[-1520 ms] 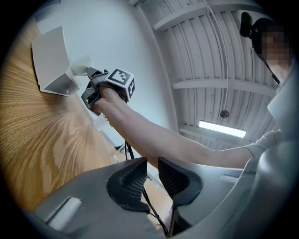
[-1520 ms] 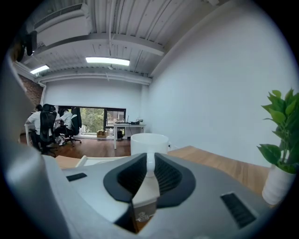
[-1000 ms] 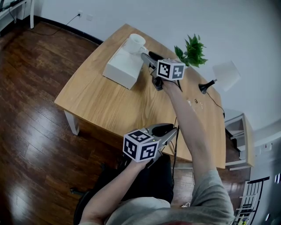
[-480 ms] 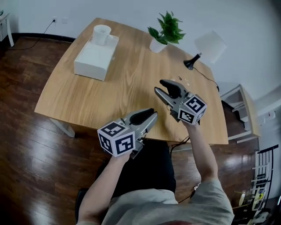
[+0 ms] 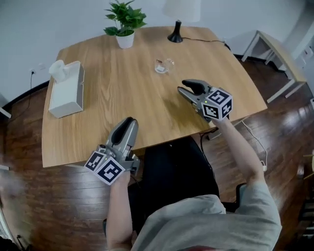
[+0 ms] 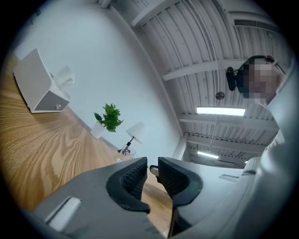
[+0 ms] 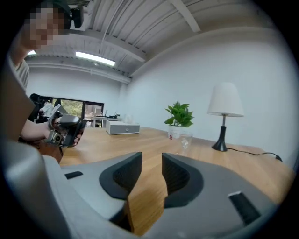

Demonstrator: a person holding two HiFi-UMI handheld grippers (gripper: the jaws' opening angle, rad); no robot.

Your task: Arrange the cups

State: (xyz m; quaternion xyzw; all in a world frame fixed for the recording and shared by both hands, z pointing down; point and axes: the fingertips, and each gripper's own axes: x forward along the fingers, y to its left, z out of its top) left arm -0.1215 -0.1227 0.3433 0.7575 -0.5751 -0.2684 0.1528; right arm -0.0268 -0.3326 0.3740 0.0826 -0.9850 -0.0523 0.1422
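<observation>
A white cup (image 5: 58,70) stands on a white box (image 5: 66,95) at the table's far left; the left gripper view shows this cup (image 6: 65,74) too. A clear glass cup (image 5: 163,65) sits mid-table toward the back, ahead of my right gripper (image 5: 186,87). In the right gripper view the glass (image 7: 185,140) is well beyond the jaws. My right gripper (image 7: 152,170) is closing, with nothing between its jaws. My left gripper (image 5: 130,120) hovers at the near edge, its jaws (image 6: 152,175) a narrow gap apart and empty.
A potted plant (image 5: 125,19) and a table lamp (image 5: 179,14) with its cord stand along the wooden table's (image 5: 122,83) far edge. A second small table (image 5: 274,46) is at the right. Dark wood floor surrounds the table.
My right gripper pulled back from the white cup on the box to the near right of the table, and its jaws narrowed. The head view swung round. The left gripper stayed put.
</observation>
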